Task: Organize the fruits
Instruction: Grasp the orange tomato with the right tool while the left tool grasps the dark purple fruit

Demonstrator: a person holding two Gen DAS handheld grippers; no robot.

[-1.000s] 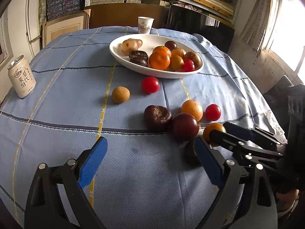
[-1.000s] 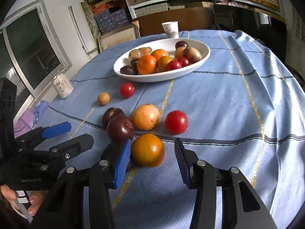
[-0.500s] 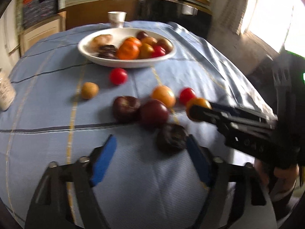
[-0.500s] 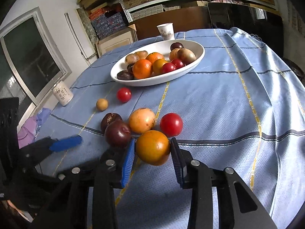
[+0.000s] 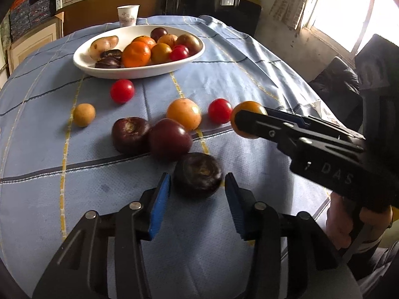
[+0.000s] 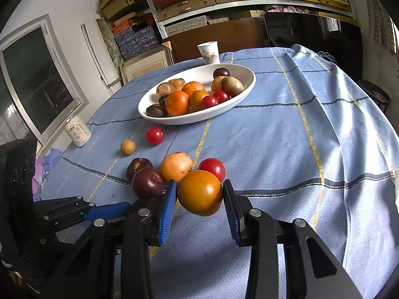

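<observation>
Orange fruit now rides clenched in the right gripper, lifted bowlward, while left gripper jaws narrow, unclosed, around the dark fruit short of the white bowl.

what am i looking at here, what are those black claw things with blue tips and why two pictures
Not a robot: a person holds one two-finger gripper in each hand, and each carries a wide-angle camera looking along its fingers. So there are two pictures of one table.

In the left camera's view, the left gripper stands open around a dark fruit lying on the blue tablecloth, with gaps on both sides. The black tool entering from the right is the other gripper.

In the right camera's view, the right gripper is shut on an orange fruit.

A white bowl holds more fruit. Loose on the cloth lie red tomatoes, dark fruits and orange ones. A paper cup and a can stand farther off.
</observation>
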